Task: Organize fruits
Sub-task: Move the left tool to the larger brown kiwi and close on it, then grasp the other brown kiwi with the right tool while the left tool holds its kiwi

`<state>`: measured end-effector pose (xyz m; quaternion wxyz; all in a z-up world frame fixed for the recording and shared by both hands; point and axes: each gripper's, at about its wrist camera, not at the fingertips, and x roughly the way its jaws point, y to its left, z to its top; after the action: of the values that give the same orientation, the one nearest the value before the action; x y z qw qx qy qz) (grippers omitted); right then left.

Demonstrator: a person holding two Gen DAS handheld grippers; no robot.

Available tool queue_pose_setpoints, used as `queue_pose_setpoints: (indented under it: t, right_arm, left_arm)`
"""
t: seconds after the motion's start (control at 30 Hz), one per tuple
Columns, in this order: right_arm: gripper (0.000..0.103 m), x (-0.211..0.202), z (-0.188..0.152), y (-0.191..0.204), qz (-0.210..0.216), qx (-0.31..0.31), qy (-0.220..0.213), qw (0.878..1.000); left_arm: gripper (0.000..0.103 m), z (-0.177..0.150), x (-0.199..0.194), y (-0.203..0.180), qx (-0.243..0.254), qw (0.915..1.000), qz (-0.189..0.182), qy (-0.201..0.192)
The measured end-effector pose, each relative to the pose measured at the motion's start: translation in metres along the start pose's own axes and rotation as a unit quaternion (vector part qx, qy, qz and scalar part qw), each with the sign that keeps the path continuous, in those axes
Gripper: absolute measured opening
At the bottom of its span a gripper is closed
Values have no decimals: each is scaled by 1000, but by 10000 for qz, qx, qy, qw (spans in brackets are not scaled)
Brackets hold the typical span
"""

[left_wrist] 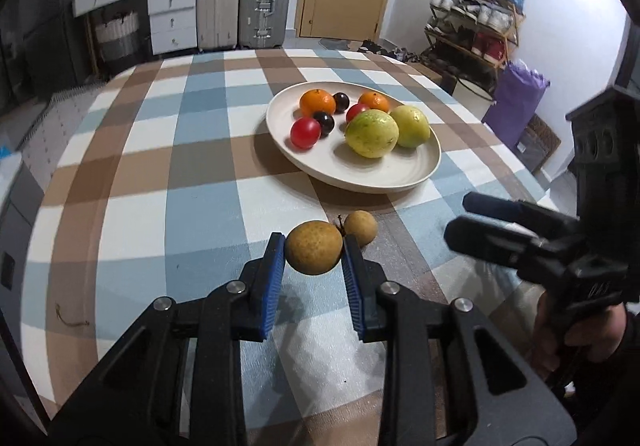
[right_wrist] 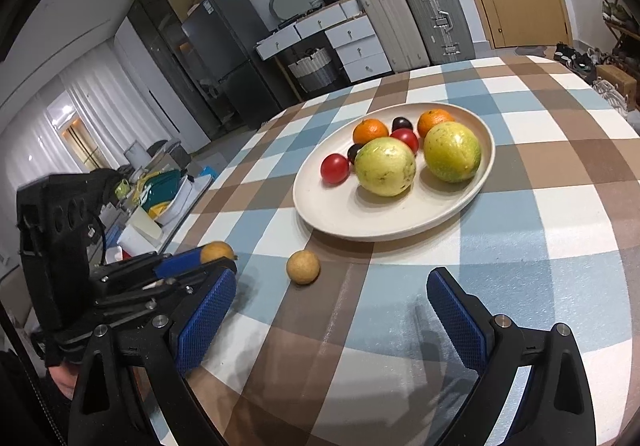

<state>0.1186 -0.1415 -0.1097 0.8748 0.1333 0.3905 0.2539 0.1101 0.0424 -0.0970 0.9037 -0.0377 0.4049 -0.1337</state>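
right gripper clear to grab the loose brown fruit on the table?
Probably yes. The right gripper is open and empty, and the loose brown fruit lies just ahead on bare tablecloth. The left gripper, shut on the other one, sits close beside it.

Your left gripper (left_wrist: pixel 313 252) has ribbed blue rubbery pads on matt black plastic. The brown fruit (left_wrist: pixel 314 252) looks rough and speckled. The checked cloth (left_wrist: pixel 168 150) on the desk is matt; the plate (left_wrist: pixel 384 174) is smooth.

— brown longan (left_wrist: pixel 313 252) pinched between blue pads, lifted off the cloth.
— second longan (left_wrist: pixel 361 227) just behind, resting on the checked cloth, near the cream plate (left_wrist: pixel 384 176) of fruit.
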Motion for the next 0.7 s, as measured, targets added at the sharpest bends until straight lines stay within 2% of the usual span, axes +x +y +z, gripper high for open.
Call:
queue_pose_setpoints:
  t: [0.13, 0.33, 0.6, 0.67, 0.7]
  right_arm:
    - [98, 5, -2, 6, -109, -145, 122, 9998]
    - [98, 17, -4, 11, -462, -296, 282, 9981]
    - [98, 39, -4, 28, -484, -617, 556, 9954]
    - [93, 45, -3, 32, -488, -735, 646, 9940]
    - [88, 47, -3, 34, -500, -777, 669, 9935]
  left_arm:
    - [26, -4, -3, 14, -438, 9986, -289, 31]
    - [26, -9, -9, 25, -558, 9979, -317, -6]
    - [26, -17, -15, 49, -959, 9943, -470, -58]
    - [26, -19, -16, 55, -1005, 9938, -479, -57]
    - [26, -20, -17, 57, -1027, 9935, -479, -63]
